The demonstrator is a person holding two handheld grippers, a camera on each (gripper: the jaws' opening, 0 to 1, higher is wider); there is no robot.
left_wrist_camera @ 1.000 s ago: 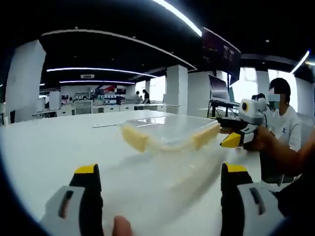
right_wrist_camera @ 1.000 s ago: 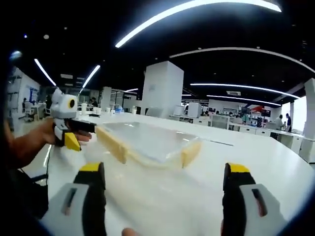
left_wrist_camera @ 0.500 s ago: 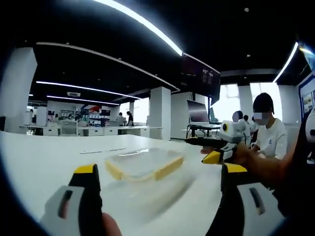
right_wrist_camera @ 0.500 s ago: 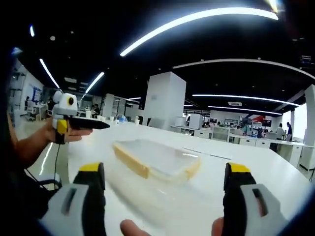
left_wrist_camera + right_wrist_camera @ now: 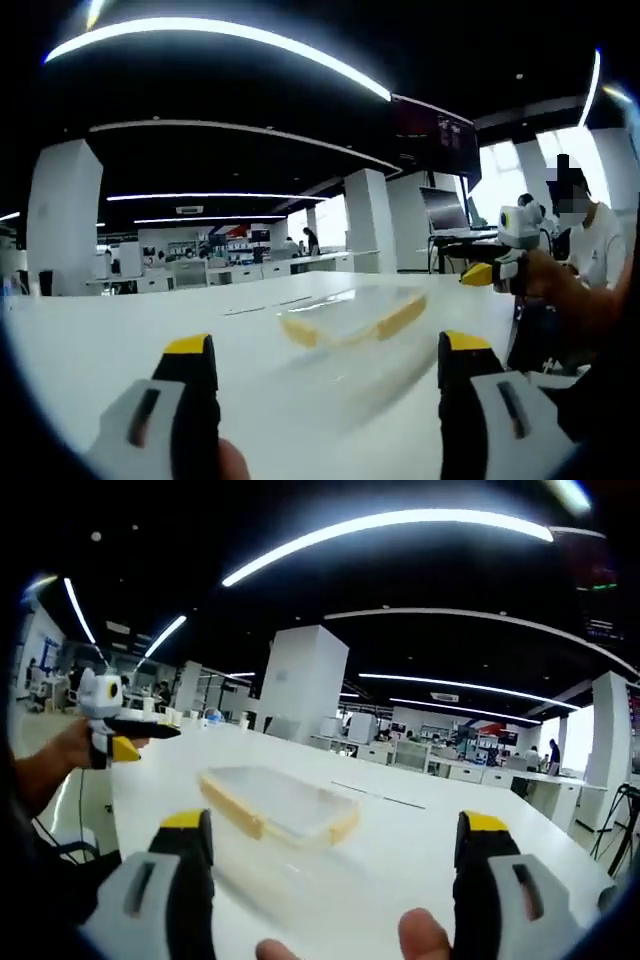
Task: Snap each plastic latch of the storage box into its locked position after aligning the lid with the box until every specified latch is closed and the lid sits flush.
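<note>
Left gripper view: storage box [image 5: 352,317] on table [image 5: 120,340], no legible writing; both tongs wide apart, empty.

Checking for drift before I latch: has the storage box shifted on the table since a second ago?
Cannot tell. The storage box looks smaller and farther now, but the pillar and the rest of the room shrank with it, so the cameras pulled back; the box shows no clear slide along the table.

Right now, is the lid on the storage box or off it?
On: the clear lid covers the storage box on the white table. Whether its yellow latches are snapped shut, cannot tell.
</note>
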